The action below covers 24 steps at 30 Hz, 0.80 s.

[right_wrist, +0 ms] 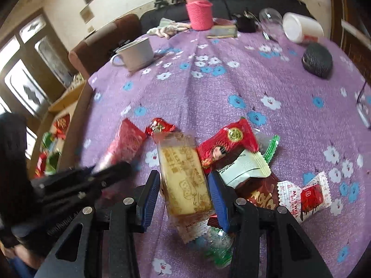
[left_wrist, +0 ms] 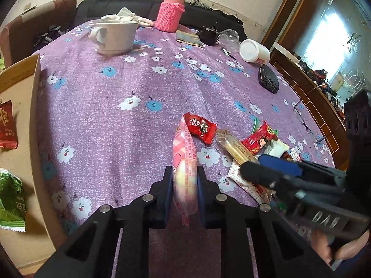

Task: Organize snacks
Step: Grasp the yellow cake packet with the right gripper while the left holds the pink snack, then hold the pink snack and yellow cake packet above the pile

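In the left wrist view my left gripper [left_wrist: 184,173] is shut on a pink snack packet [left_wrist: 184,162], held on edge above the purple flowered tablecloth [left_wrist: 111,120]. To its left an open cardboard box [left_wrist: 30,92] holds a red packet [left_wrist: 7,127] and a green one [left_wrist: 9,199]. In the right wrist view my right gripper [right_wrist: 184,175] is shut on a yellow biscuit packet [right_wrist: 183,162] in clear wrap, its blue pads against both sides. Around it lie a red packet with a figure [right_wrist: 228,143], a white-green packet [right_wrist: 243,166] and a red-white candy [right_wrist: 306,197]. The right gripper [left_wrist: 254,162] also shows from the left wrist.
A white mug [left_wrist: 116,37], a bottle in a pink knitted sleeve [left_wrist: 170,11], a tipped white jar [left_wrist: 252,52], a dark pouch [left_wrist: 268,78] and spectacles [left_wrist: 308,125] sit on the far and right parts of the table. A small red packet [left_wrist: 200,128] lies just beyond the pink one.
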Each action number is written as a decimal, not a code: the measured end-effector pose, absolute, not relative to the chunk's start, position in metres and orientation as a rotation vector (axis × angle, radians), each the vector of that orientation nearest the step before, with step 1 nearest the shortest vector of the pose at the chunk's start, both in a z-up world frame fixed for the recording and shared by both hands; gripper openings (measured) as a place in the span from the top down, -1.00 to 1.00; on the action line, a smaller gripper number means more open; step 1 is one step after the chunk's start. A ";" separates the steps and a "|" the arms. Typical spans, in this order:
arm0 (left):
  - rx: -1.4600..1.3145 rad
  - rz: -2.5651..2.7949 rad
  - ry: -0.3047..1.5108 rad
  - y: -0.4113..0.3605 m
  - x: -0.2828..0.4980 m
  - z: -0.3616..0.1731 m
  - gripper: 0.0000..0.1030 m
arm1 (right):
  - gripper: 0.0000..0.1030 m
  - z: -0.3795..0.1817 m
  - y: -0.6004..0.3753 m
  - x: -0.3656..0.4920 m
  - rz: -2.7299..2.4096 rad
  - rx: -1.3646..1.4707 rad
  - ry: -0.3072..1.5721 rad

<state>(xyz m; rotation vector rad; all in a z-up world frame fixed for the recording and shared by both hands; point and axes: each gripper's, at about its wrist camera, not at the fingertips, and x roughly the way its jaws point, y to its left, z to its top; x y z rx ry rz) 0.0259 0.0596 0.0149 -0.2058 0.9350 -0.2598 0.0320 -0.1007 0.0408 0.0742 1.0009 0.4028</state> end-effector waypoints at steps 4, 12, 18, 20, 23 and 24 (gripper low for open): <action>-0.194 -0.254 0.927 0.057 0.024 0.016 0.66 | 0.32 0.039 -0.104 0.024 0.417 0.074 0.967; -0.196 -0.257 0.887 0.057 0.018 0.021 0.66 | 0.32 0.052 -0.114 0.017 0.467 0.138 0.918; -0.183 -0.261 0.879 0.055 0.016 0.023 0.66 | 0.32 0.055 -0.114 0.016 0.469 0.158 0.910; -0.183 -0.260 0.873 0.055 0.015 0.025 0.66 | 0.32 0.054 -0.114 0.017 0.469 0.167 0.914; -0.186 -0.264 0.865 0.056 0.013 0.026 0.66 | 0.32 0.054 -0.116 0.017 0.461 0.181 0.913; -0.186 -0.266 0.861 0.056 0.013 0.027 0.66 | 0.32 0.054 -0.117 0.016 0.461 0.184 0.910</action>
